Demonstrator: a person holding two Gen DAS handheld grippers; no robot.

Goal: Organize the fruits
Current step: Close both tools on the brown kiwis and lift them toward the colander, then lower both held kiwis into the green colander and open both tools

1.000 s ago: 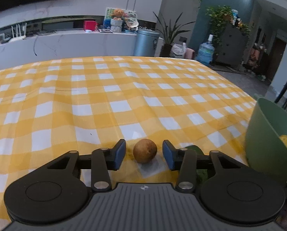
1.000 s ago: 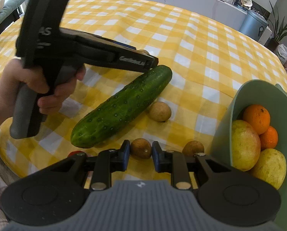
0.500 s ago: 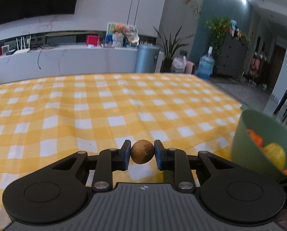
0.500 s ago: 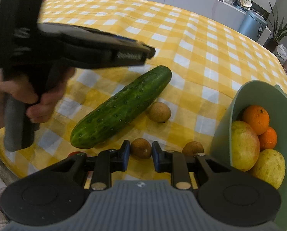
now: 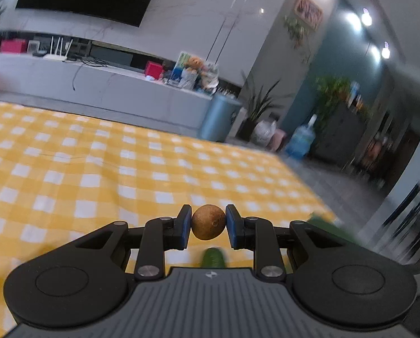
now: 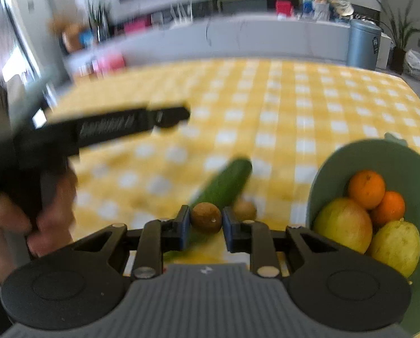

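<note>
Both tools had a catch here: the left tool [image 5: 208, 222] was pinching a small brown fruit [image 5: 209, 222] between its blue pads, held up clear of the yellow checked cloth [image 5: 97, 169] on the worktop; the right tool [image 6: 203, 222] was squeezed onto a second brown fruit [image 6: 206, 217] the same way, also off the cloth; a cucumber [image 6: 226, 183] lay slantwise on the cloth just behind it, with a third brown fruit [image 6: 245, 210] right beside the cucumber; the green bowl [image 6: 401, 157] sat to the right, holding two oranges [image 6: 366, 189] and two yellowish fruits [image 6: 345, 224]; in the right view a hand [image 6: 46, 219] gripped the left tool's handle on the left side, pretty blurry; in the left view the cucumber tip poked out green under the held fruit.
</note>
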